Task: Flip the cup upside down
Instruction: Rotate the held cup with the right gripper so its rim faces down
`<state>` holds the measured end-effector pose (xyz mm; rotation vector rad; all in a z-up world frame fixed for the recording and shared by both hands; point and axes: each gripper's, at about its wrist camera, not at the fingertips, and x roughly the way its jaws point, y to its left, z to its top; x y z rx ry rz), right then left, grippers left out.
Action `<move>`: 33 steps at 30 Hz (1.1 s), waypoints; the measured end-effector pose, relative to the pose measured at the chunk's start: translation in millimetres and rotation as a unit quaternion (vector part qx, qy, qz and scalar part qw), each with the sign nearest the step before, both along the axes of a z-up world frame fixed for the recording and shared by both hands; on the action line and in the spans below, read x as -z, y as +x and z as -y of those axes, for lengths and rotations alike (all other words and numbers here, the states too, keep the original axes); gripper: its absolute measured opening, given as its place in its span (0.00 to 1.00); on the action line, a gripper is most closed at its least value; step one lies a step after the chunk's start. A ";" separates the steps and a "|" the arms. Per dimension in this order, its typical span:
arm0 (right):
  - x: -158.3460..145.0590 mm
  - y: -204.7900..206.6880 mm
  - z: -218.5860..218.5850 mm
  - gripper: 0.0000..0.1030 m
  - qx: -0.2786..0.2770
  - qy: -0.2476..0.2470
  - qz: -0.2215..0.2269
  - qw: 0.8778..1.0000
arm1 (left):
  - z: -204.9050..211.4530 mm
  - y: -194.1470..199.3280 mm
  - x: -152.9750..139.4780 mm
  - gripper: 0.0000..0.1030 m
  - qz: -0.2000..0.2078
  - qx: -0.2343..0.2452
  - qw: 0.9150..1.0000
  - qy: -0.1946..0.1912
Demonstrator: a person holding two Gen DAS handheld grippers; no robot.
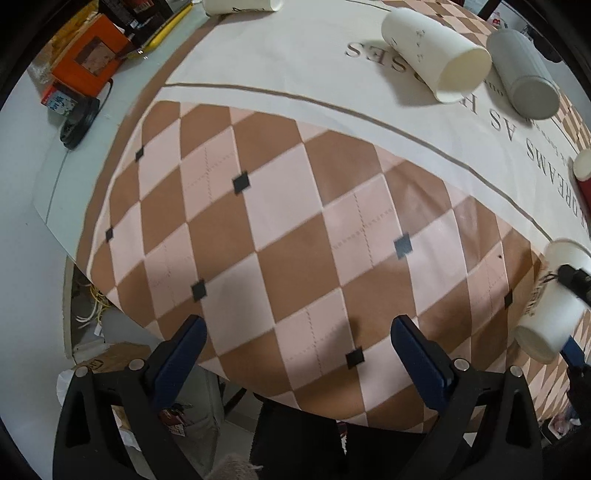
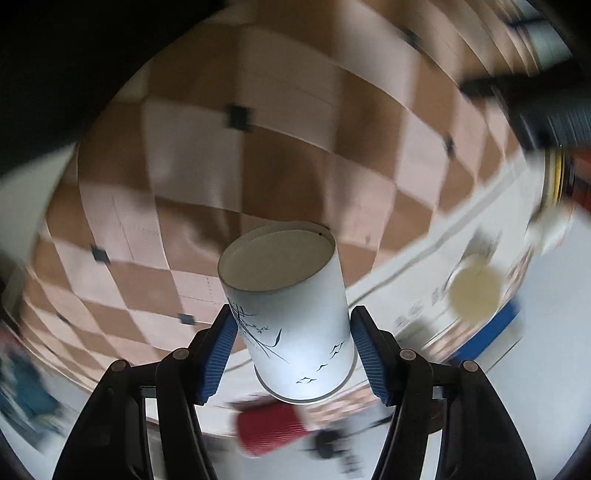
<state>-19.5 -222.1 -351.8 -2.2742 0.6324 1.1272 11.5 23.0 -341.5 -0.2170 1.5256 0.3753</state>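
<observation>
1. My right gripper is clamped on the white cup with the ink-drawn branch and birds, a blue pad pressed to each side of its wall. The cup is held off the checked tablecloth, its recessed base pointing away from me and its wider rim end nearest the camera.
2. My left gripper stands wide apart with nothing between its two blue fingers; it hangs over the near edge of the tablecloth.
3. In the left wrist view the held cup shows at the far right, above the cloth, beside my left gripper, with a dark finger of the right gripper across it.
4. Beyond the held cup, at the right edge, one red cup is partly cut off.
5. Farther still, on the lettered white band of the cloth, one white paper cup lies on its side, mouth toward me; just beside it, one grey cup lies on its side too.
6. At the far end, one more white cup is cut by the frame.
7. That makes five cups in the left view: three white, one grey, one red.
8. Left of the cloth, off it, sits one orange box.
9. The right wrist view is blurred; behind the held cup I make out a red cup lying down.
</observation>
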 end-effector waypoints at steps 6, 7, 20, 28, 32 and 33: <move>-21.2 73.0 -14.6 0.62 0.293 0.042 -0.051 0.954 | -2.2 12.3 -7.2 0.99 0.009 0.003 1.000 0.010; -23.4 84.7 -13.3 0.62 0.327 0.048 -0.055 0.942 | -1.9 14.2 -8.6 0.99 0.011 0.004 1.000 0.012; -22.9 207.6 44.7 0.62 0.706 0.070 -0.117 0.695 | 20.1 49.9 -30.5 0.99 0.031 0.048 0.998 0.013; -10.2 240.0 84.4 0.62 0.828 0.088 -0.137 0.537 | 29.6 61.5 -27.3 0.99 0.025 0.063 0.998 -0.001; -9.1 248.8 98.0 0.62 0.851 0.099 -0.137 0.498 | 35.3 62.4 -23.8 0.99 0.019 0.070 0.997 -0.011; -9.6 249.6 100.8 0.62 0.855 0.102 -0.137 0.490 | 36.6 63.0 -22.7 0.99 0.018 0.072 0.997 -0.013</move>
